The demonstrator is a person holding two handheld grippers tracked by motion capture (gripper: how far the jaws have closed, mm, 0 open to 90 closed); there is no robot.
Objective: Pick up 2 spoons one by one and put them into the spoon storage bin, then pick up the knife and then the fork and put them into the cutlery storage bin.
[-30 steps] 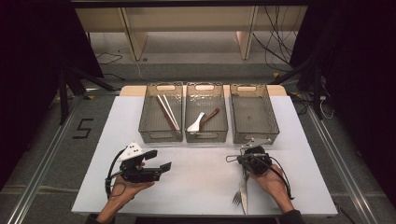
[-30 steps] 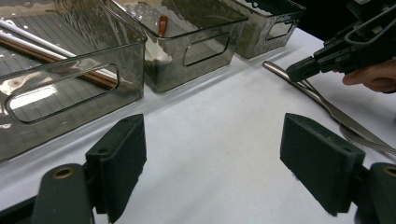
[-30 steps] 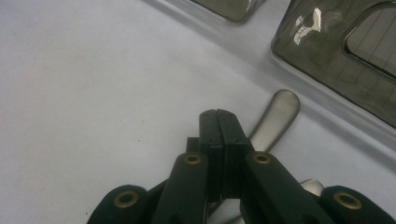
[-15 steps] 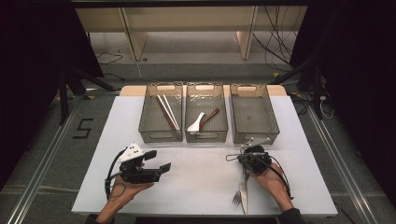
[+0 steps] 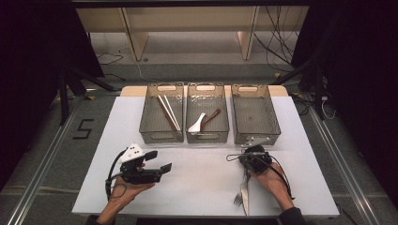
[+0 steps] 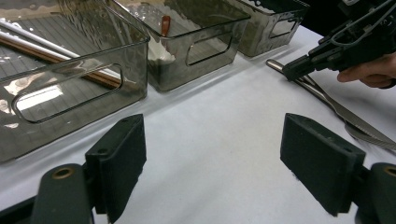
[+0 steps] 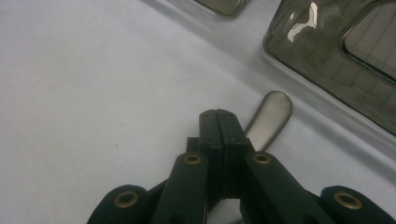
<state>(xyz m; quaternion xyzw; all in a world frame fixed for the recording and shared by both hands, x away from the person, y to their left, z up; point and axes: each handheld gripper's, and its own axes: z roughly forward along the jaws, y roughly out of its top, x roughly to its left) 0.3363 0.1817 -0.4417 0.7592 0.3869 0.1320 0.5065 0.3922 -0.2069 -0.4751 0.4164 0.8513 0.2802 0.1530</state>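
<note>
My left gripper (image 5: 159, 161) rests in a hand at the table's near left, open, with bare white table between its pads (image 6: 210, 154). At the near right, my right gripper (image 5: 249, 153) (image 7: 218, 116) is shut with nothing visible between its pads, low over the table. A rounded metal handle end (image 7: 271, 111) lies just past its tips. The left gripper view has that right gripper (image 6: 293, 71) over the same handle (image 6: 276, 65). A fork (image 5: 238, 198) and a knife (image 5: 245, 194) lie side by side toward the near edge.
Three smoky clear bins stand in a row at the back. The left bin (image 5: 149, 123) holds chopsticks (image 5: 168, 112). In the middle bin (image 5: 224, 123) lie a white spoon (image 5: 196, 123) and a brown one (image 5: 211, 116). The right bin (image 5: 256, 115) has nothing in it.
</note>
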